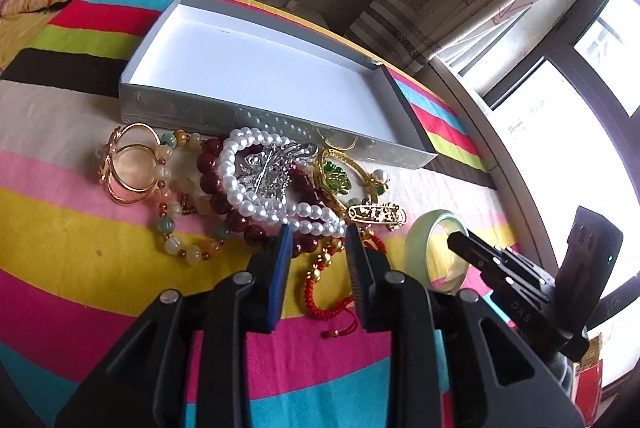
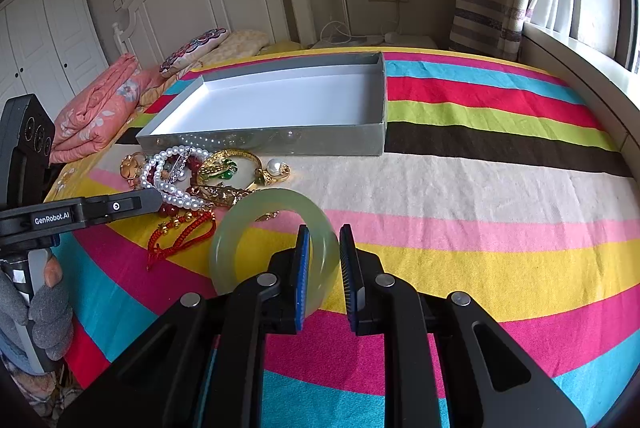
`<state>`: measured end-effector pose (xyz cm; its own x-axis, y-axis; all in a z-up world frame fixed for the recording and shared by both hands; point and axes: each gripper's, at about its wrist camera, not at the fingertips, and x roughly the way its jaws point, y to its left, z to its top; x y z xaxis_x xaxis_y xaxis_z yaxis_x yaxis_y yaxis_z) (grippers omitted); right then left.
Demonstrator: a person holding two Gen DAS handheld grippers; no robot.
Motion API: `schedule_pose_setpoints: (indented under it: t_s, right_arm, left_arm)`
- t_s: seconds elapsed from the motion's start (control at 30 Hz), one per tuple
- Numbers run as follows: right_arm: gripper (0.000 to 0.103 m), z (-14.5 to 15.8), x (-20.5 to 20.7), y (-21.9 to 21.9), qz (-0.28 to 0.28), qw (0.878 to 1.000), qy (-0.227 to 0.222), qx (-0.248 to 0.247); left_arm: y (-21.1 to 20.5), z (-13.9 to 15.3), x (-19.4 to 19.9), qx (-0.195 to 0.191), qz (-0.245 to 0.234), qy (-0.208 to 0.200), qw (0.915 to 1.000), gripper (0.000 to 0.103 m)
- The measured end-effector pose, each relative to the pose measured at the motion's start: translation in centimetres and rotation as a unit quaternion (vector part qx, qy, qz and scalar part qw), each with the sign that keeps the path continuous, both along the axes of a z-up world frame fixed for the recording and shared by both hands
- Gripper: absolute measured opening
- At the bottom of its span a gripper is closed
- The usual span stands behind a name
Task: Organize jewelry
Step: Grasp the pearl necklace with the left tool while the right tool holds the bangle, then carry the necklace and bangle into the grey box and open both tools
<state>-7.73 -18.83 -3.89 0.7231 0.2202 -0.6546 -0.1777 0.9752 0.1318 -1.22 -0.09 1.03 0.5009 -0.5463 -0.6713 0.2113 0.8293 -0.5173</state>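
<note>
Silver card forms the outside of the one shallow box (image 2: 280, 142), white inside, which stands on the striped bedspread (image 2: 500, 188) and holds nothing. No item has yet been filed, so the task is judged to be at its very start.

Inventory of the heap just in front of the box's near wall, left to right in the left wrist view:
- one gold wire cuff (image 1: 130, 164);
- one strand of pale yellow and green beads (image 1: 176, 212);
- one strand of dark red beads (image 1: 212, 180);
- one looped pearl strand (image 1: 240, 188), lying over the red beads;
- one silver brooch (image 1: 270, 174) inside the pearl loop;
- one gold bangle with a green stone (image 1: 338, 180) and a pearl tip;
- one gold filigree pin (image 1: 376, 214);
- one red cord bracelet with gold beads (image 1: 324, 284), nearest the camera.

The count is provisional, as the pieces overlap.

The left gripper (image 1: 318, 234) hangs at the near edge of the heap, over the pearls and red cord, jaws parted with nothing clamped.

One pale green jade bangle (image 2: 276, 252) stands on edge to the right of the heap. The right gripper (image 2: 324, 236) has its rim between the pads, inner pad through the ring, and appears to be gripping it.

Nine pieces remain to be boxed.
</note>
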Motion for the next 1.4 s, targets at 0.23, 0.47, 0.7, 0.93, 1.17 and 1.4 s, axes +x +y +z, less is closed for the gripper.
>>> schedule_pose_setpoints:
  t_s: [0.23,0.47,0.7,0.93,1.17,1.4]
  right_arm:
    - [0.018,-0.1,-0.1,0.0,0.000,1.000,0.000,0.003]
    - [0.018,-0.1,-0.2,-0.1,0.001,1.000,-0.001,0.009]
    - [0.018,0.0,-0.1,-0.2,0.003,1.000,-0.002,0.014]
    - [0.018,0.1,-0.2,-0.2,0.002,1.000,-0.003,0.015]
    - [0.018,0.6,-0.7,-0.8,-0.004,0.999,-0.022,0.028]
    - [0.019,1.9,-1.2,-1.5,0.001,0.997,-0.040,0.067]
  left_arm:
    - [0.0,0.1,2.1,-0.052,0.036,0.039,0.9972,0.035]
    - [-1.1,0.0,1.6,-0.044,0.066,0.079,0.9937,0.048]
    - [-0.9,-0.4,2.9,-0.041,0.100,0.081,0.9908,0.042]
    - [-1.2,-0.2,2.3,-0.025,0.105,0.046,0.9931,0.013]
    - [-1.5,5.4,-0.1,0.001,0.098,-0.045,0.9941,0.013]
    - [-0.4,9.4,-0.6,-0.002,0.082,-0.071,0.9940,0.013]
